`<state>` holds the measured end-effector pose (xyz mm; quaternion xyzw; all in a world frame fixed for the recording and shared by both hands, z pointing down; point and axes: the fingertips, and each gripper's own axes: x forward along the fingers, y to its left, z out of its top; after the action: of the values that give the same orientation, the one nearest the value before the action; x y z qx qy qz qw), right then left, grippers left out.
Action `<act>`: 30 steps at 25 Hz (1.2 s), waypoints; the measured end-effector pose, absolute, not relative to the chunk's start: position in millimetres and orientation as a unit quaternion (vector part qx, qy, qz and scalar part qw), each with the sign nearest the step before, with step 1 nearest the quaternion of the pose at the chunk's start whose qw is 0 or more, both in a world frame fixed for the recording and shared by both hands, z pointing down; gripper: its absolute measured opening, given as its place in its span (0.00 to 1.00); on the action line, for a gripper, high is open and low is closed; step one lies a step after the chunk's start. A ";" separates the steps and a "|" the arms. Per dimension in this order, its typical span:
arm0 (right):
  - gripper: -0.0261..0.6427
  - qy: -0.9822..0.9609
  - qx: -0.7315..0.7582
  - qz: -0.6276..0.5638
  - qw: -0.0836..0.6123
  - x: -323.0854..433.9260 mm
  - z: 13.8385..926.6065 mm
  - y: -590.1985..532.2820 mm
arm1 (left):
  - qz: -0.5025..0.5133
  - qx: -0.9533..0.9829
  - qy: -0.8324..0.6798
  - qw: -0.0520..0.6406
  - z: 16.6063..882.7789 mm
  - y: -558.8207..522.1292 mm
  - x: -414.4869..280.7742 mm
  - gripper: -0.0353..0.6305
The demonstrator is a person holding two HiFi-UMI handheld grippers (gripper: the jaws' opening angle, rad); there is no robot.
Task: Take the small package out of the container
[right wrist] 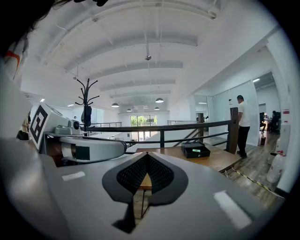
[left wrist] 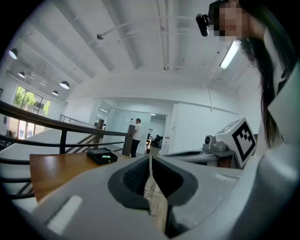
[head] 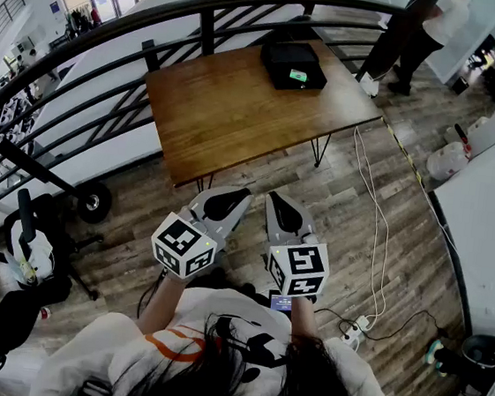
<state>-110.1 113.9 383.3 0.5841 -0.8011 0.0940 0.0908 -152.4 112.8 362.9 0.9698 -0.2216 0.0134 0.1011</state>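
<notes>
Two grippers, both mine, are held side by side in front of my body and above the wooden floor [head: 353, 205], short of the table [head: 239, 116]. My left gripper [head: 235, 194] has its jaws pressed together at the tips, with nothing between them; its own view shows the tips meeting [left wrist: 150, 157] and only a thin slit below. My right gripper [head: 276, 198] is likewise closed and empty, its tips touching [right wrist: 147, 154], with a table leg showing through the narrow gap under them.

Container [head: 294, 65]: a black open box that sits on the far part of the table, near the railing [head: 162, 14]. It is well apart from both grippers, and bare tabletop lies between it and them. In the left gripper view it stands left of the jaws [left wrist: 102, 156]; in the right gripper view it stands right of the jaws [right wrist: 195, 150].

Small package [head: 299, 75]: a green patch inside the container, toward the side that faces me. It is too small to make out any detail [left wrist: 107, 156] [right wrist: 198, 150].

Beyond the table a person [head: 427, 27] stands by the railing. A white cable [head: 374, 216] runs along the floor to my right.
</notes>
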 end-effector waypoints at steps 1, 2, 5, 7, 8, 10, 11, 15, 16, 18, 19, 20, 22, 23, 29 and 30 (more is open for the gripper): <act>0.08 -0.801 0.584 0.094 0.092 -111.4 383.8 112.1 | 0.015 0.970 -0.220 0.101 363.5 111.1 -153.0 0.05; 0.08 -0.801 0.584 0.093 0.092 -112.7 384.3 110.3 | 0.016 0.970 -0.219 0.101 364.1 109.4 -153.7 0.05; 0.08 -0.801 0.584 0.089 0.095 -115.8 385.7 105.7 | 0.018 0.971 -0.217 0.101 365.2 104.5 -156.0 0.05; 0.08 -0.799 0.587 0.085 0.098 -117.3 386.6 102.5 | 0.018 0.971 -0.216 0.101 365.5 100.8 -158.2 0.05; 0.08 -0.798 0.588 0.084 0.099 -118.3 387.0 100.5 | 0.018 0.971 -0.215 0.101 365.9 98.8 -159.6 0.05; 0.08 -0.797 0.590 0.085 0.098 -121.7 387.7 95.5 | 0.019 0.972 -0.211 0.101 366.6 93.9 -163.4 0.05; 0.08 -0.796 0.592 0.087 0.096 -124.1 387.9 92.8 | 0.020 0.973 -0.210 0.099 366.9 90.9 -165.9 0.05; 0.08 -0.790 0.601 0.088 0.089 -130.7 390.7 85.0 | 0.022 0.975 -0.200 0.094 369.7 79.5 -173.8 0.05; 0.08 -0.787 0.604 0.089 0.087 -130.8 392.6 83.8 | 0.021 0.976 -0.195 0.095 371.1 77.2 -174.3 0.05; 0.08 -0.782 0.609 0.095 0.087 -130.4 397.5 82.6 | 0.021 0.977 -0.186 0.099 374.4 73.9 -174.1 0.05; 0.08 -0.781 0.611 0.098 0.087 -130.1 399.8 82.4 | 0.021 0.978 -0.183 0.101 376.1 72.9 -173.8 0.05; 0.08 -0.779 0.613 0.101 0.088 -129.5 401.6 82.0 | 0.022 0.978 -0.180 0.103 377.8 71.7 -173.1 0.05; 0.08 -0.777 0.615 0.105 0.090 -127.7 405.0 80.4 | 0.024 0.979 -0.174 0.107 381.4 68.6 -170.0 0.05; 0.08 -0.776 0.615 0.107 0.091 -126.4 407.2 79.9 | 0.026 0.979 -0.171 0.109 383.9 67.6 -167.5 0.05; 0.08 -0.776 0.613 0.116 0.092 -104.0 420.7 66.7 | 0.041 0.980 -0.158 0.114 395.5 54.2 -138.9 0.05; 0.08 -0.776 0.613 0.116 0.092 -97.9 421.6 62.5 | 0.040 0.980 -0.159 0.112 395.3 49.5 -133.3 0.05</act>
<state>-97.9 62.5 421.6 0.6135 -0.7757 0.1159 0.0920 -133.3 49.5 395.3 0.9801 -0.1586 0.0397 0.1125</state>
